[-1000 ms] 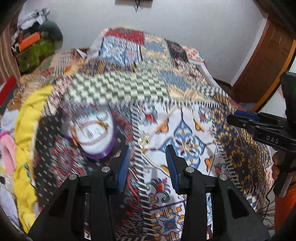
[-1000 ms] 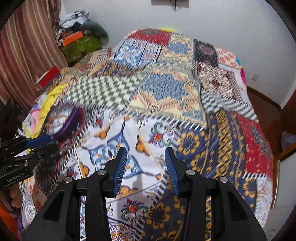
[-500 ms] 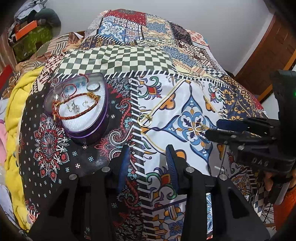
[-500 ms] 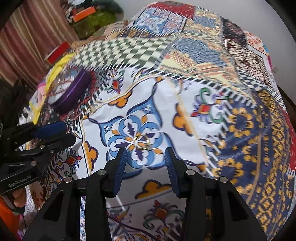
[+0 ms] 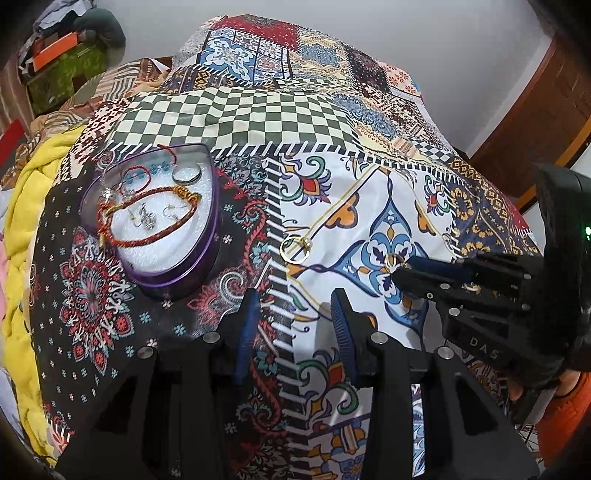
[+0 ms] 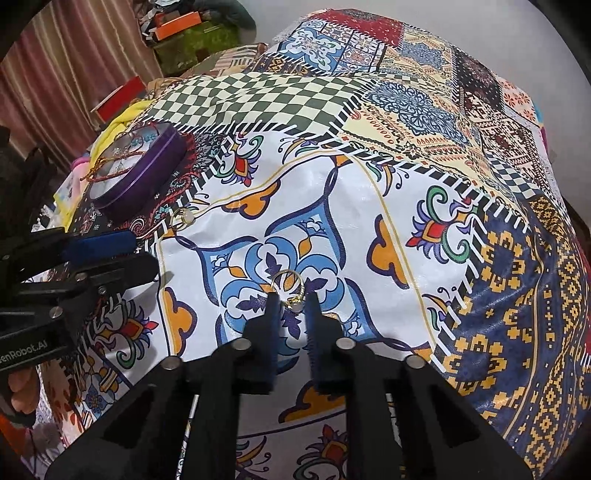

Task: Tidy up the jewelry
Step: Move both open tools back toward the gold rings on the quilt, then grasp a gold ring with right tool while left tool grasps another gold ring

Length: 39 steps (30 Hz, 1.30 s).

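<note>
Right gripper (image 6: 291, 301), jaws narrowed around the small gold ring (image 6: 289, 284), not visibly clamped; heart-shaped purple tin (image 6: 142, 170) sits far-left.

Under me spreads a bed draped in a glossy patchwork bedspread (image 6: 369, 192) of checks, florals and blue-and-gold panels. Beyond it I see a plain pale grey wall (image 5: 424, 44). To my right runs dark brown wooden door trim (image 5: 532, 122). On my left, pink-brown striped curtains (image 6: 74, 66) hang beside a cluttered pile with an orange box (image 6: 175, 24), and a quilted yellow blanket (image 5: 22, 240) edges the bed.
</note>
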Available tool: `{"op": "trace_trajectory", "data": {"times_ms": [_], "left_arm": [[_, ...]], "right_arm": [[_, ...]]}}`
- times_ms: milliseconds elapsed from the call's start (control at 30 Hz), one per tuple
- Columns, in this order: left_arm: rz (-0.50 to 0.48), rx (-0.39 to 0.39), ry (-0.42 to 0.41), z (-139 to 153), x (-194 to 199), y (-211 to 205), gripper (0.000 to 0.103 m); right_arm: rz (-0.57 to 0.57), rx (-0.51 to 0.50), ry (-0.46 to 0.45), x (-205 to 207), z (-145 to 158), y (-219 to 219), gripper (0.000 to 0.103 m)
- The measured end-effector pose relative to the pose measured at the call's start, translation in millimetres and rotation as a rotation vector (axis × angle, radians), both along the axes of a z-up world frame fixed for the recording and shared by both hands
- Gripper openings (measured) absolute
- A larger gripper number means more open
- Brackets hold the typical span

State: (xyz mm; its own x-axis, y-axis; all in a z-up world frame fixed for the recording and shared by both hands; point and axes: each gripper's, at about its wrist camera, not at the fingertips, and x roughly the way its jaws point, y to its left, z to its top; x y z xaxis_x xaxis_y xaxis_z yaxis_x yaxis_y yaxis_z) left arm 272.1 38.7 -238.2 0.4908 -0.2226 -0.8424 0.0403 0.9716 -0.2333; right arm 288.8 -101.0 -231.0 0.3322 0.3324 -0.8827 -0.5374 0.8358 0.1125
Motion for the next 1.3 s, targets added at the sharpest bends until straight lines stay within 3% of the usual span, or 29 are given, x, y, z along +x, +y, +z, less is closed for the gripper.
{"op": "trace_trajectory", "data": {"times_ms": [400, 600, 633, 733, 800, 1000, 1100, 1167, 1300], "left_arm": [[0.001, 0.053, -0.013, -6.3, 23.4, -10.5, 0.038], [0.023, 0.023, -0.015, -9.2, 30.2, -5.9, 0.024], [0.023, 0.019, -0.014, -9.5, 31.2, -5.3, 0.018], [0.015, 0.025, -0.019, -8.7, 33.3, -5.8, 0.017], [0.003, 0.025, -0.028, -6.9, 32.5, -8.4, 0.003], [-0.018, 0.045, -0.048, -0.1, 23.0, -16.4, 0.002], [-0.025, 0.064, -0.066, 3.3, 13.3, -15.6, 0.001], [-0.026, 0.074, -0.076, 5.0, 6.0, -12.6, 0.001], [-0.018, 0.071, -0.08, 6.0, -3.3, -2.8, 0.001]], "right_arm": [[-0.017, 0.062, -0.006, 3.6, 5.6, -7.3, 0.008], [-0.022, 0.09, -0.022, 2.9, 9.8, -10.1, 0.008], [-0.025, 0.095, -0.023, 3.0, 10.3, -10.7, 0.008], [-0.03, 0.106, -0.03, 3.2, 12.4, -12.7, 0.008], [-0.031, 0.112, -0.029, 4.2, 13.3, -13.5, 0.008], [-0.019, 0.102, -0.016, 0.8, 14.2, -11.1, 0.009], [-0.012, 0.078, -0.02, -1.1, 14.4, -8.4, 0.023], [-0.005, 0.067, -0.018, -2.2, 13.2, -5.6, 0.039], [0.013, 0.019, -0.013, -1.5, 7.4, 2.4, 0.039]]}}
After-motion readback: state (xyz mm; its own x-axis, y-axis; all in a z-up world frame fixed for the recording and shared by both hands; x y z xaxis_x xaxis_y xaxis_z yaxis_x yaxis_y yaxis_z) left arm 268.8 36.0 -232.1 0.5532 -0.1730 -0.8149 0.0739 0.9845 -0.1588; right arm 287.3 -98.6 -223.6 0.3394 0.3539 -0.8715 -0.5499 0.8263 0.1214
